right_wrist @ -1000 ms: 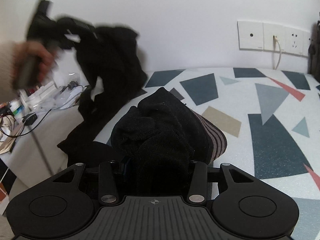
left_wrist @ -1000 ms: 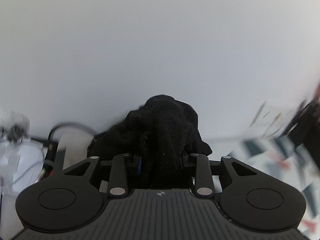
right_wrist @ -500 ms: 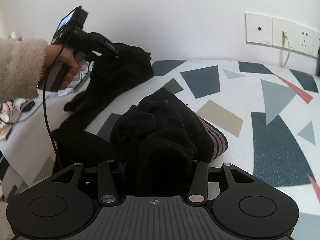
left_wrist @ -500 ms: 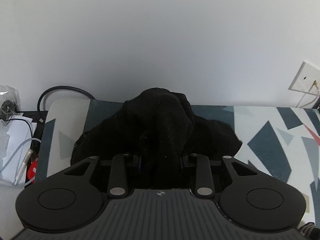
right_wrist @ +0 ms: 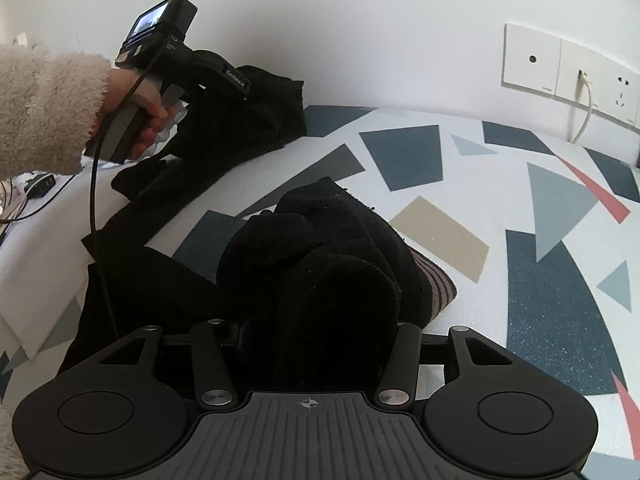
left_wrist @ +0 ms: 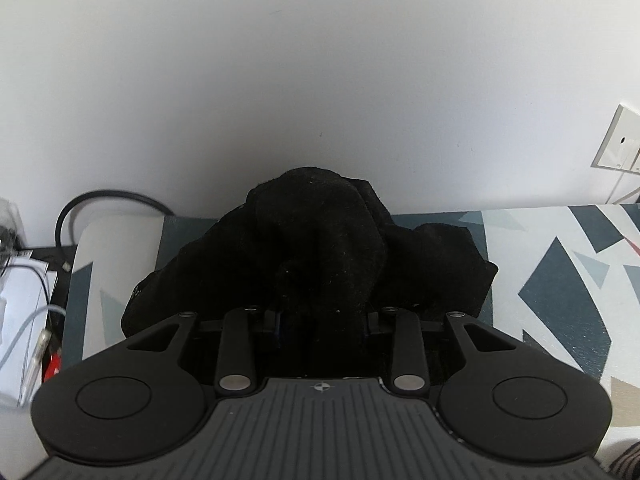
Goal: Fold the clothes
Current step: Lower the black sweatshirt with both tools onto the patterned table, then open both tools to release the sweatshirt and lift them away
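Black garment [right_wrist: 320, 264] sat bunched at lower centre of the right wrist view, heaped over the fingers of the right gripper [right_wrist: 316, 332]; jaws were clamped on a thick fold of it, fingertips buried in fabric. A striped brown/purple edge [right_wrist: 434, 284] showed on the bunch's right side, touching the patterned surface [right_wrist: 520, 184]. From the bunch the cloth ran left & up as a long dark strip across the surface toward upper left of frame, ending in a 2nd bunch against the wall.

That 2nd bunch was held by the left gripper [left_wrist: 320, 316]: in left wrist view the garment [left_wrist: 320, 248] filled the centre, piled over the fingers, jaws closed on it, tips hidden. Cloth spilled both sides onto the surface [left_wrist: 560, 272] right at the wall foot.

In right wrist view, upper left, a hand [right_wrist: 140, 108] w/ fuzzy cream sleeve [right_wrist: 48, 108] gripped the left gripper's handle; small screen [right_wrist: 150, 22] lit on top of unit, black cable [right_wrist: 96, 184] hanging down from it.

Surface white w/ navy, grey, tan, red geometric shapes. Wall sockets [right_wrist: 560, 66] upper right of right view, white cord [right_wrist: 586, 108] plugged in. Left wrist view: black cable loop [left_wrist: 100, 200] mid-left, wires & clutter [left_wrist: 28, 312] at left edge, socket plate [left_wrist: 618, 142] at right edge
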The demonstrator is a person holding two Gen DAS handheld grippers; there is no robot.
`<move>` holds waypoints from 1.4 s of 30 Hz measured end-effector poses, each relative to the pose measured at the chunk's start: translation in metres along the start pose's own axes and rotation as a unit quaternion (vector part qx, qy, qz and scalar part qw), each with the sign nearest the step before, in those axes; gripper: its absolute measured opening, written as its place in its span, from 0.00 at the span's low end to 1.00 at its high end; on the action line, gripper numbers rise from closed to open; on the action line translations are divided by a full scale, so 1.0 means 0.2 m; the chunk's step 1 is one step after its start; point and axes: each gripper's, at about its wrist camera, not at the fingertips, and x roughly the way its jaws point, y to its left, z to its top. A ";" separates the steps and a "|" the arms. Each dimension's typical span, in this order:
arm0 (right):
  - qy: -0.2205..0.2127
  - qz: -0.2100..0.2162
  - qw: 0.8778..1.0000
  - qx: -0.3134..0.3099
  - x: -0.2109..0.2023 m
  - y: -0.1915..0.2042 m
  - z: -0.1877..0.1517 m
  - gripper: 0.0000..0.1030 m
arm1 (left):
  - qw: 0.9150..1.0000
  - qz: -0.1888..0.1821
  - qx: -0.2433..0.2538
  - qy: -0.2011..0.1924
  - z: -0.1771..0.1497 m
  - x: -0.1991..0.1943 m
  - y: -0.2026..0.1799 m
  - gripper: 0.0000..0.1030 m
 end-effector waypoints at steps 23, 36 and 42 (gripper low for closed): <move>0.006 -0.012 1.000 0.019 0.00 -0.02 0.00 0.46 | 0.997 0.008 0.073 -0.013 -0.08 -0.43 -0.08 0.76; -0.042 -0.058 0.992 0.099 -0.14 -0.02 0.07 0.92 | 0.994 -0.096 -0.016 -0.049 -0.65 -1.11 0.05 0.97; -0.073 -0.125 0.976 0.163 -0.38 0.00 0.06 0.99 | 0.993 -0.097 -0.041 -0.047 -0.82 -1.24 0.15 0.98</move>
